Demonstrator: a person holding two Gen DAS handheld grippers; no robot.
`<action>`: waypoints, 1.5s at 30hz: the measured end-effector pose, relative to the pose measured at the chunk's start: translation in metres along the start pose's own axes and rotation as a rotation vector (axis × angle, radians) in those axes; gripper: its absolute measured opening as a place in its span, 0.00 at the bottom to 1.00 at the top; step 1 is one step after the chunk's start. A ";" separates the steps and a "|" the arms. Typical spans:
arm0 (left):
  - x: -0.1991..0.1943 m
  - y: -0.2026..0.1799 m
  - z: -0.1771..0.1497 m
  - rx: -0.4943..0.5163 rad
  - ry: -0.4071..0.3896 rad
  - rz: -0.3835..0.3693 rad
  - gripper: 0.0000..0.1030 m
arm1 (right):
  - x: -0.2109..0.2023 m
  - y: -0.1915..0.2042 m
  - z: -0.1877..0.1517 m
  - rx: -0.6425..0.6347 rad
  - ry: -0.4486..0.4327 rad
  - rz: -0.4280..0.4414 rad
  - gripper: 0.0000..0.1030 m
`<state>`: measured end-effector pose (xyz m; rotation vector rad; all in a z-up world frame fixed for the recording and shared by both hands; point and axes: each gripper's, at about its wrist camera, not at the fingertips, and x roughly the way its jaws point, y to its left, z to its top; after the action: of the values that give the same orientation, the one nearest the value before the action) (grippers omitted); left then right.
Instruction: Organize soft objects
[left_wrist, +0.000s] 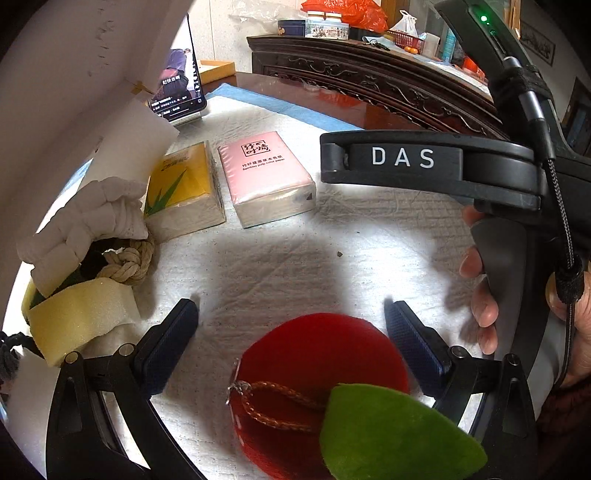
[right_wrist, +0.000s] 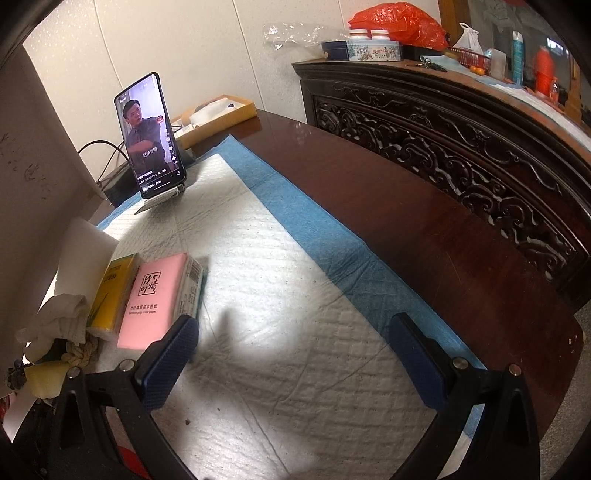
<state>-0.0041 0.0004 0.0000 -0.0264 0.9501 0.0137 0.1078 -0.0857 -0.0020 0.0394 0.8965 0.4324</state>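
A red felt apple with a green leaf (left_wrist: 321, 373) and a braided loop lies on the white pad, just below my open left gripper (left_wrist: 291, 314); its fingers stand either side of it, not touching. Beyond sit a pink tissue pack (left_wrist: 267, 177) and a yellow tissue pack (left_wrist: 183, 188), side by side. At the left are a white cloth (left_wrist: 88, 225), a knotted rope (left_wrist: 127, 264) and a yellow sponge (left_wrist: 77, 317), bunched together. My right gripper (right_wrist: 295, 332) is open over bare pad, with the pink pack (right_wrist: 153, 302) by its left finger. The right gripper's body (left_wrist: 443, 162) hangs at the right.
A phone (right_wrist: 151, 136) stands upright on a holder at the pad's far left. The pad (right_wrist: 280, 266) has a blue border on a dark wooden table (right_wrist: 424, 236). A carved cabinet (right_wrist: 461, 144) with clutter is behind. A white wall or board (left_wrist: 55, 92) rises at the left.
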 end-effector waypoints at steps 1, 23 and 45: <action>0.000 0.000 0.000 0.000 0.000 0.000 1.00 | 0.000 0.000 0.000 0.001 -0.001 0.001 1.00; 0.000 0.000 0.000 0.000 0.000 0.000 1.00 | 0.000 0.000 0.000 0.003 -0.002 0.004 1.00; 0.000 0.000 0.000 0.000 0.000 0.000 1.00 | 0.000 0.000 0.001 0.010 -0.006 0.013 1.00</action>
<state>-0.0038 0.0004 -0.0001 -0.0264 0.9499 0.0136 0.1083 -0.0855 -0.0017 0.0561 0.8931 0.4400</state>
